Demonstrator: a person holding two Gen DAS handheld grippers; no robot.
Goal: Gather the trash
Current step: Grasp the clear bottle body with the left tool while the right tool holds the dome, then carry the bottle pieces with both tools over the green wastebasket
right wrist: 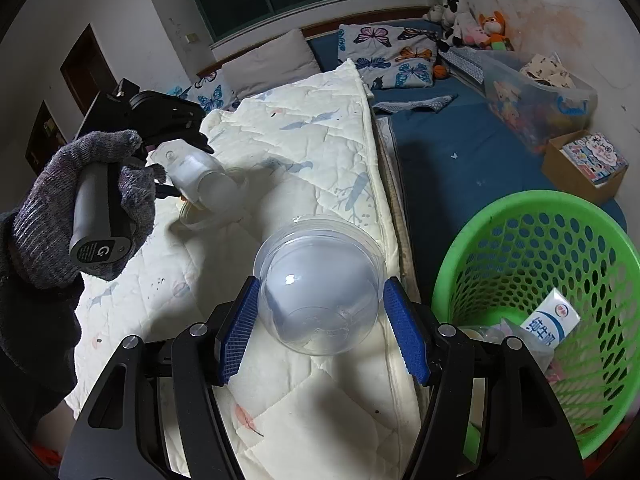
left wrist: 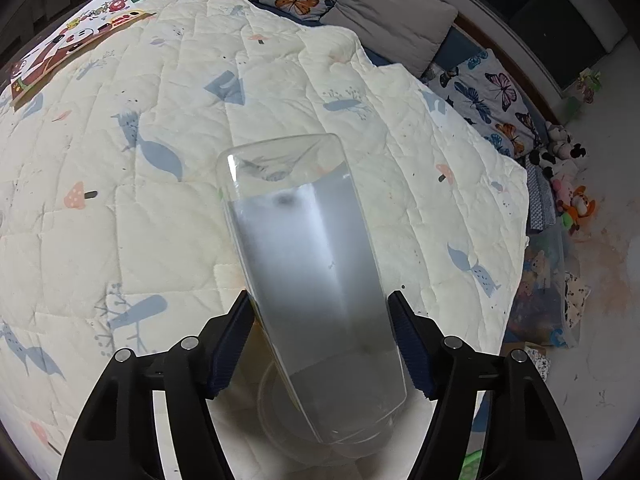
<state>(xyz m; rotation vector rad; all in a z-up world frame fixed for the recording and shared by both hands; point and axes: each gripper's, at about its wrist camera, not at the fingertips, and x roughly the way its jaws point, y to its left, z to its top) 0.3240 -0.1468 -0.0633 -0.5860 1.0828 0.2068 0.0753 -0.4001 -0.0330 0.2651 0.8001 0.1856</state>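
Note:
My left gripper (left wrist: 320, 300) is shut on a clear plastic bottle (left wrist: 308, 264) with a frosted body, held above the cream quilt (left wrist: 120, 200). From the right wrist view the same left gripper (right wrist: 176, 160) holds the bottle (right wrist: 200, 180) over a clear cup (right wrist: 200, 216) lying on the quilt. My right gripper (right wrist: 320, 300) is shut on a clear plastic dome-shaped container (right wrist: 320, 284), held above the quilt's edge. A green mesh trash basket (right wrist: 500, 240) stands to the right, with a milk carton (right wrist: 554, 322) and other trash inside.
Butterfly pillows (right wrist: 380, 52), plush toys (right wrist: 468, 24), a clear storage bin (right wrist: 532, 96) and a cardboard box (right wrist: 588, 164) sit on the blue bed sheet (right wrist: 448, 152). A picture book (left wrist: 72, 48) lies at the quilt's far left.

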